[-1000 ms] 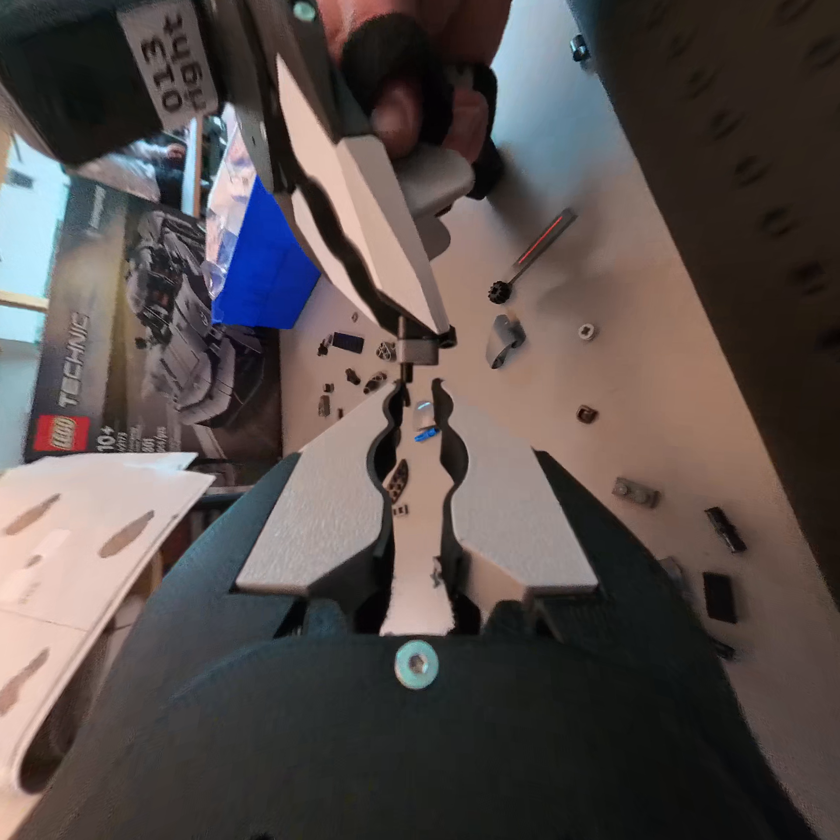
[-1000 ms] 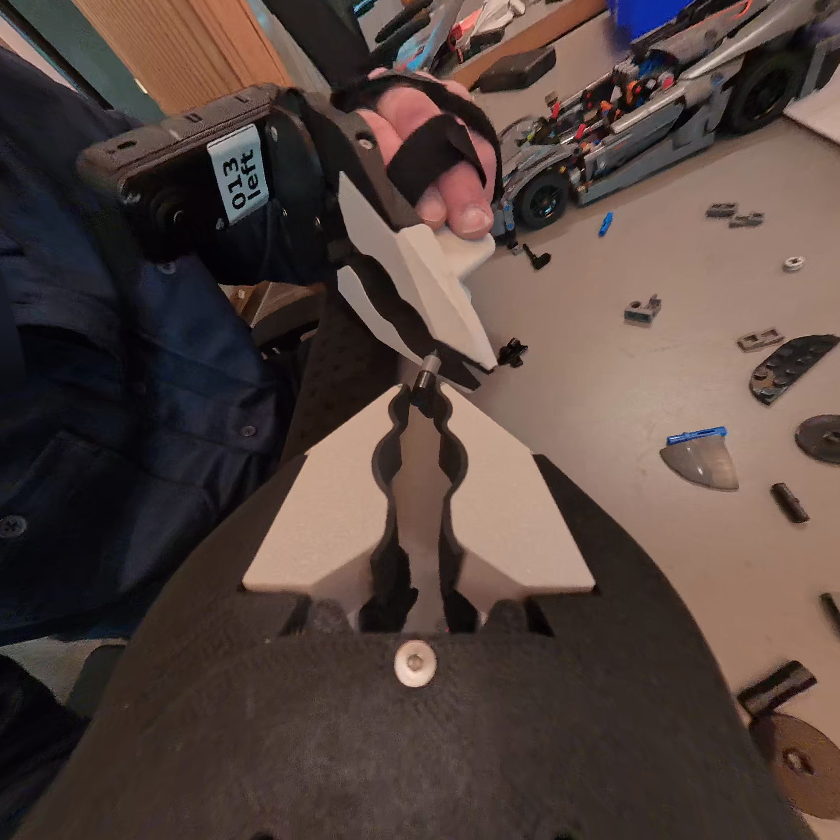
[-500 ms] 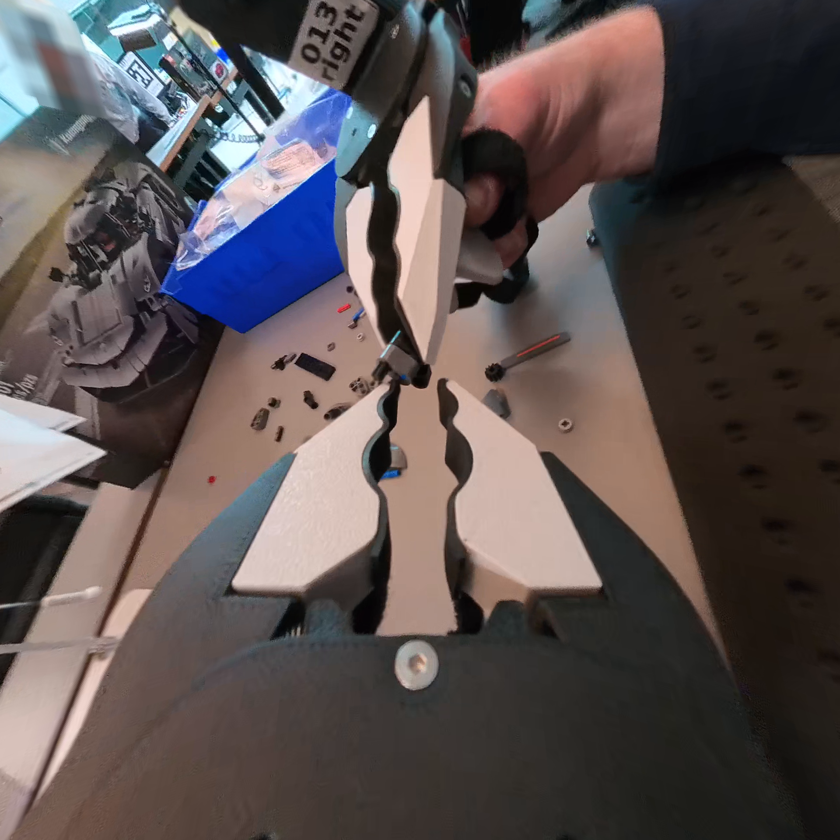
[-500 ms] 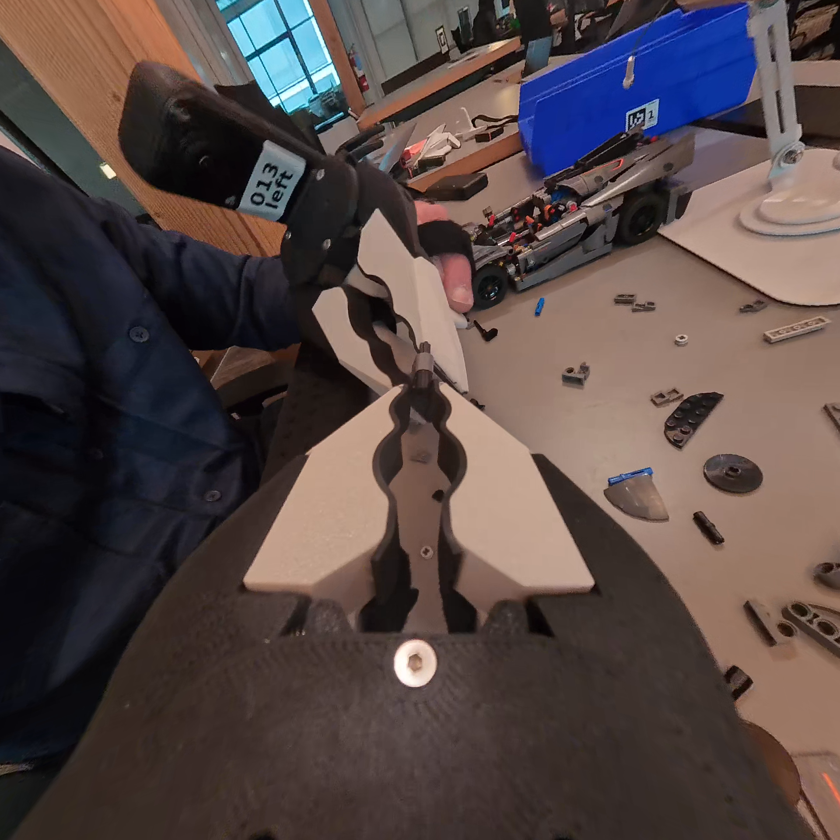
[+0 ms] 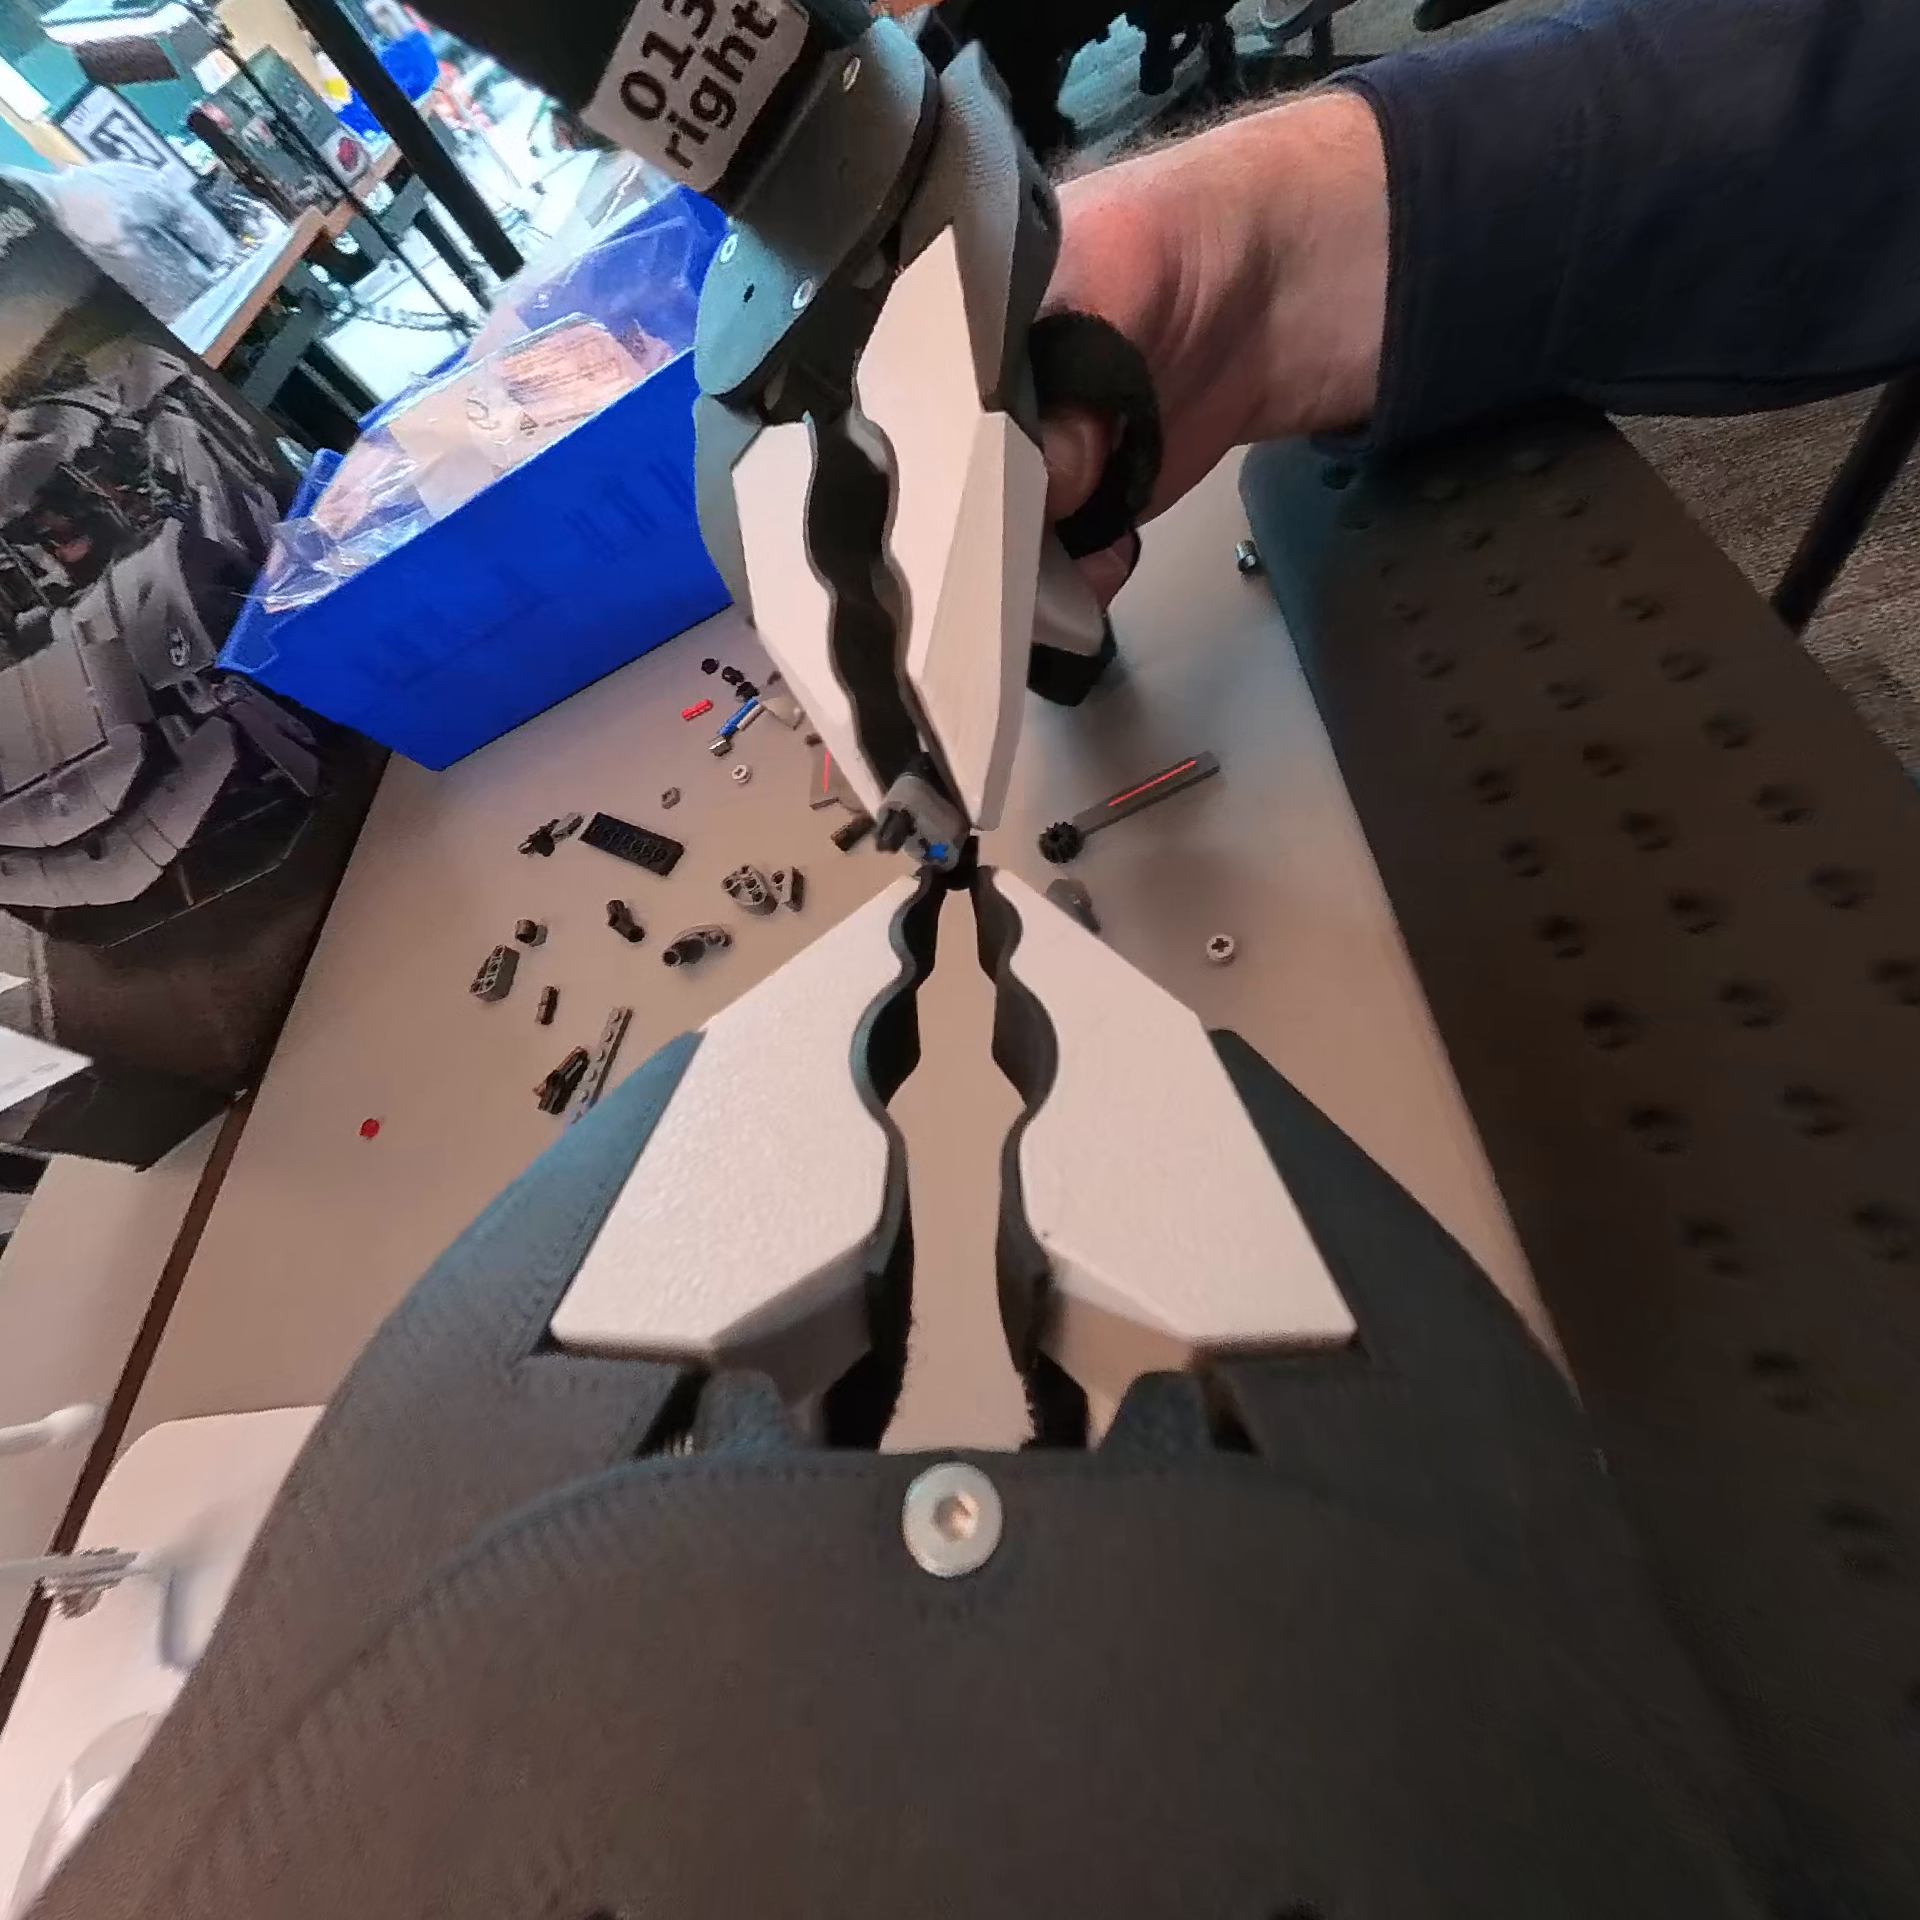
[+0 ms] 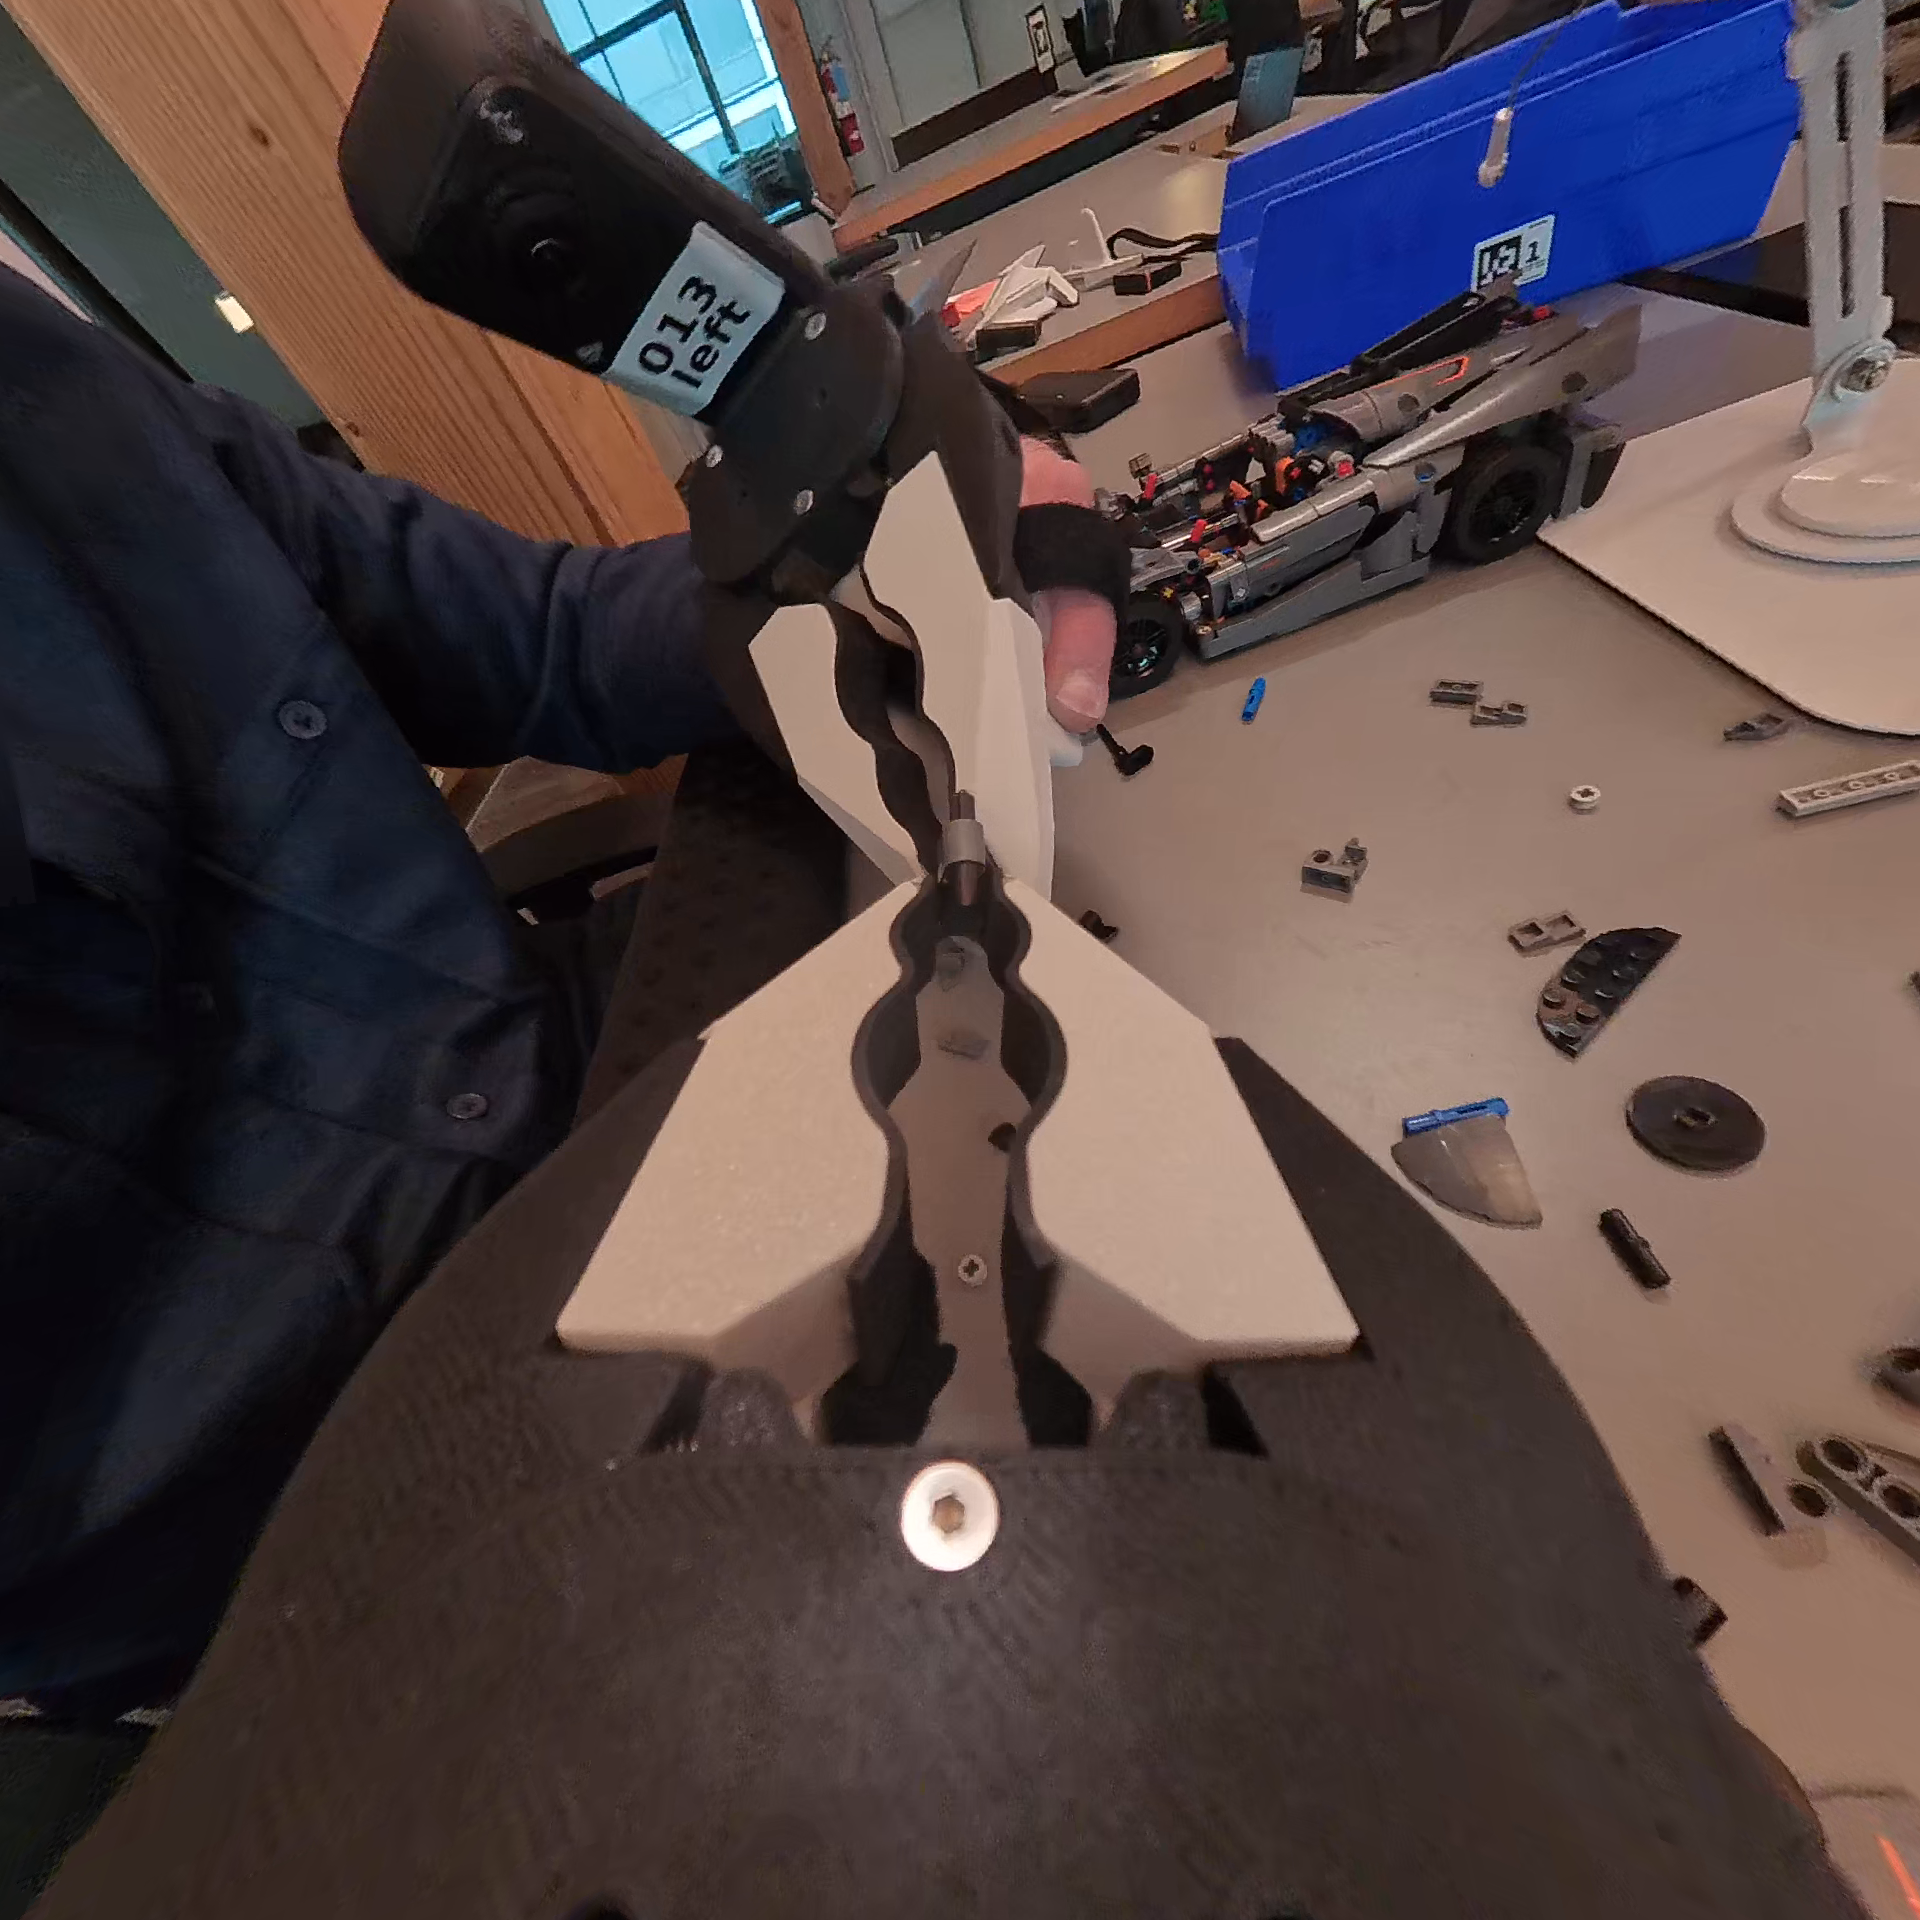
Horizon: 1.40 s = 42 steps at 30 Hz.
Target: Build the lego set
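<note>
Compared with half a second ago, the left hand-held gripper [image 5: 948,883] has narrowed: its tips were clearly apart, now they stand only a slit apart around the black end of the small pin assembly [image 5: 920,821]. Whether they actually clamp that end, I cannot tell. The two grippers stay tip to tip above the bench [image 5: 1247,852].

The right hand-held gripper [image 6: 961,899] is closed on the same assembly, a grey sleeve on a dark axle with a blue tip, which sticks out past its fingertips toward the other gripper.

Left to right in the right wrist view: person's dark blue sleeve [image 6: 312,831], the gripper meeting point, partly built grey lego car [image 6: 1351,499] before a blue bin [image 6: 1507,187], loose parts scattered right.
</note>
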### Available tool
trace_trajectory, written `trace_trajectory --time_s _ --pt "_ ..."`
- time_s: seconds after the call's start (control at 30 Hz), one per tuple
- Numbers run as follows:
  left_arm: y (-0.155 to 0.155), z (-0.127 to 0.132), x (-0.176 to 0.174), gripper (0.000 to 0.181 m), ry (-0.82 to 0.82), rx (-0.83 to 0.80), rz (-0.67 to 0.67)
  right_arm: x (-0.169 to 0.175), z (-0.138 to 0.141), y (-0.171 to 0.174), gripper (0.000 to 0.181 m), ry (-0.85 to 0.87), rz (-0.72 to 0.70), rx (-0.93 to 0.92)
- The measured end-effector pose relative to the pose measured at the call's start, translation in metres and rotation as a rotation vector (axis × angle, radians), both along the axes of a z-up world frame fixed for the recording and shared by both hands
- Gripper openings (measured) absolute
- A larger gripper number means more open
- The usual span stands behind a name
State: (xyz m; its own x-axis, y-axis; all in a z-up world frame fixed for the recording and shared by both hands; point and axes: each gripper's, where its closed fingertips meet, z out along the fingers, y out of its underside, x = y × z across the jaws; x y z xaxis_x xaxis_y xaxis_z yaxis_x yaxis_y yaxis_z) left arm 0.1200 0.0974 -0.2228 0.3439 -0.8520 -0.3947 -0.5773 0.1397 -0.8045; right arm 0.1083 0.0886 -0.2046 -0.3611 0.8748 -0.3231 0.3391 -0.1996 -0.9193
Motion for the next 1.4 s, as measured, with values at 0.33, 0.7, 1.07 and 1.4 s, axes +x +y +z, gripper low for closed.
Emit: trace_trajectory --time_s 0.33,0.7,1.07,1.4 --pt "-0.005 -0.013 -0.004 0.005 -0.003 -0.138 -0.049 -0.003 0.003 0.002 0.011 -0.012 0.006 -0.102" --pt "0.003 -0.008 -0.007 0.008 -0.005 -0.082 0.000 -0.004 -0.001 0.008 0.004 -0.053 -0.023 -0.140" --pt "0.038 0.020 -0.025 0.021 0.146 0.323 0.301 -0.016 0.020 0.040 0.004 0.071 -0.217 -0.292" --pt "0.044 0.025 -0.035 0.016 0.157 0.344 0.395 -0.032 0.019 0.045 0.004 0.084 -0.308 -0.290"
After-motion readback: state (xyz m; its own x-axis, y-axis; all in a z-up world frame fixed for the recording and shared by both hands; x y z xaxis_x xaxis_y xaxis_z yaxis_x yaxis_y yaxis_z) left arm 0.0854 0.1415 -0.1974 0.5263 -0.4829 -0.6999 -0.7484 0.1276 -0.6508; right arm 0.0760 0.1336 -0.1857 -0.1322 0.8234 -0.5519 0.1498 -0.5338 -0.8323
